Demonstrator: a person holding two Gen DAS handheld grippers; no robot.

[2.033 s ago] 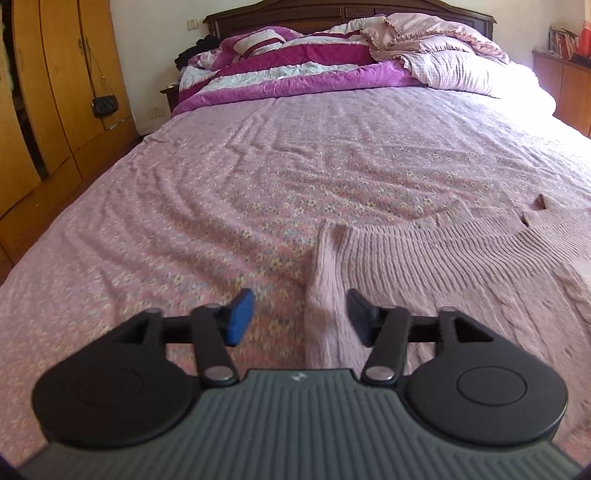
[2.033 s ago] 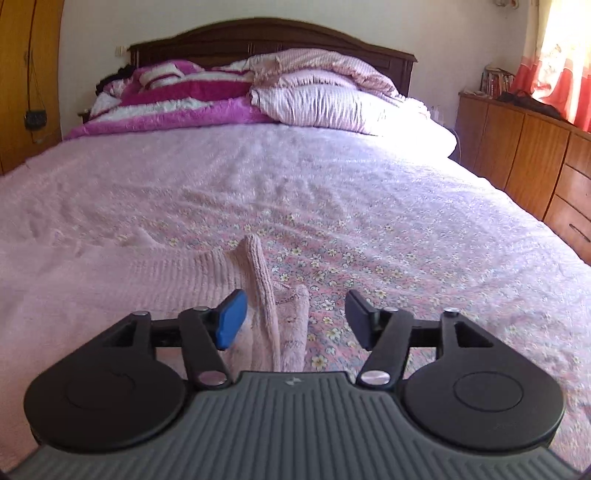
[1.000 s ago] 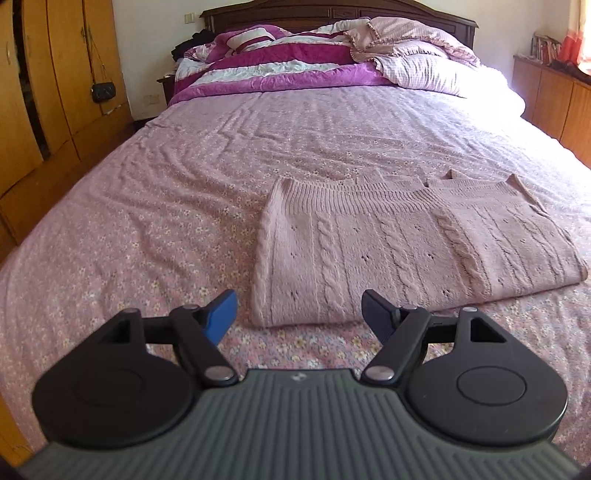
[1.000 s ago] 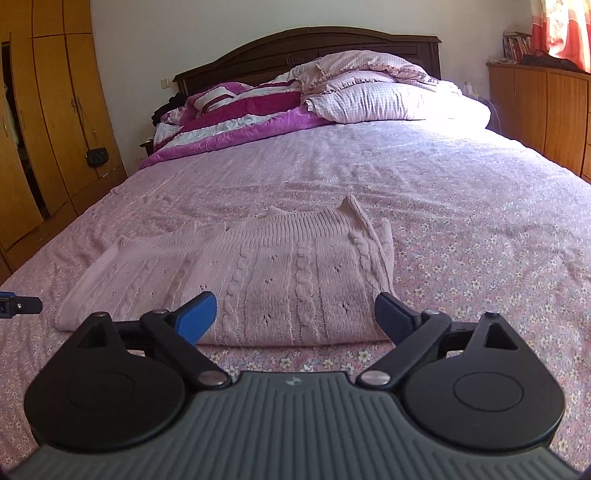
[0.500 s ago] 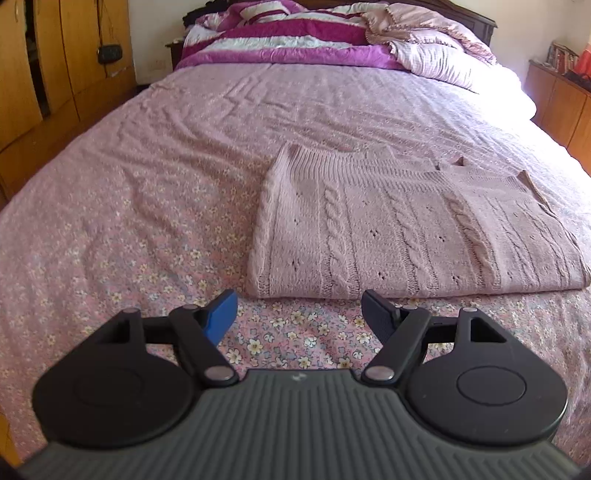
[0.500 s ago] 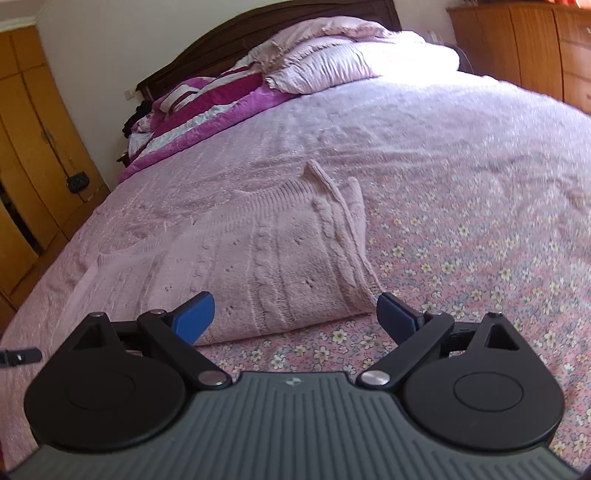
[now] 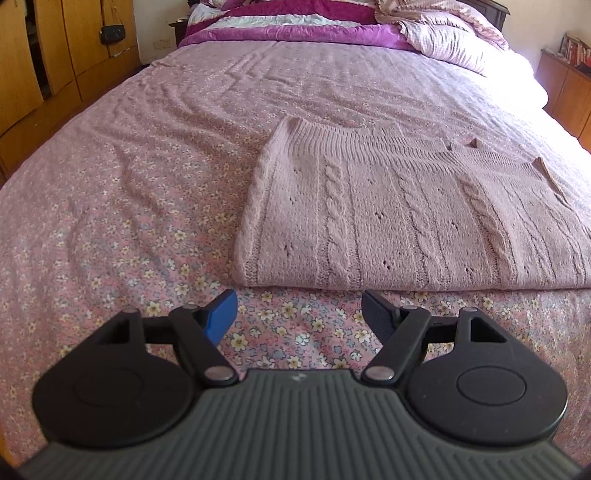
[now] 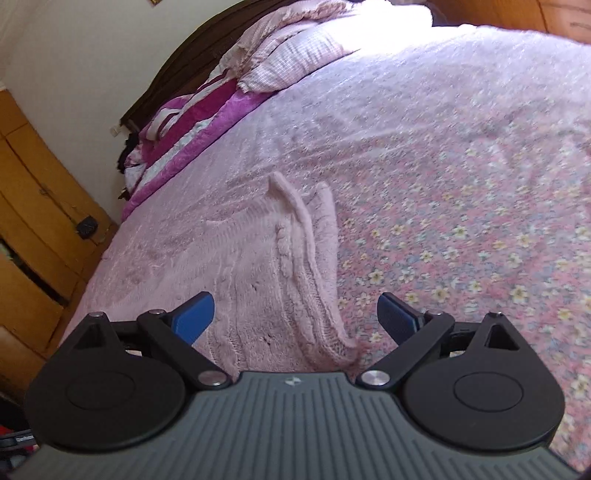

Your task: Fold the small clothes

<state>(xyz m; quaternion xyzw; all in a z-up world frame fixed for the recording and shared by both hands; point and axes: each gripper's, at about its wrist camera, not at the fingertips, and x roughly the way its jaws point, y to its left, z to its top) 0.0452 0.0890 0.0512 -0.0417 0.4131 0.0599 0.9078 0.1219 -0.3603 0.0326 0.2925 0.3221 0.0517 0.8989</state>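
A pale pink cable-knit sweater [image 7: 406, 218] lies folded into a wide flat band on the floral bedsheet. My left gripper [image 7: 298, 309] is open and empty, just short of the sweater's near left corner. My right gripper [image 8: 295, 314] is open and empty, tilted, with the sweater's right end [image 8: 295, 280] lying between and under its fingers. The sweater's near right corner [image 8: 349, 354] sits against the gripper body.
The bed [image 7: 147, 155] is covered by a pink floral sheet. A purple striped duvet [image 7: 295, 22] and pillows [image 7: 450, 44] lie at the headboard. Wooden wardrobes [image 7: 48, 48] stand on the left and a wooden cabinet [image 7: 565, 85] on the right.
Both grippers pulled back from the sweater, then came close again. The left one dropped toward the near left corner. The right one tilted and moved over the sweater's right end. Both stayed open.
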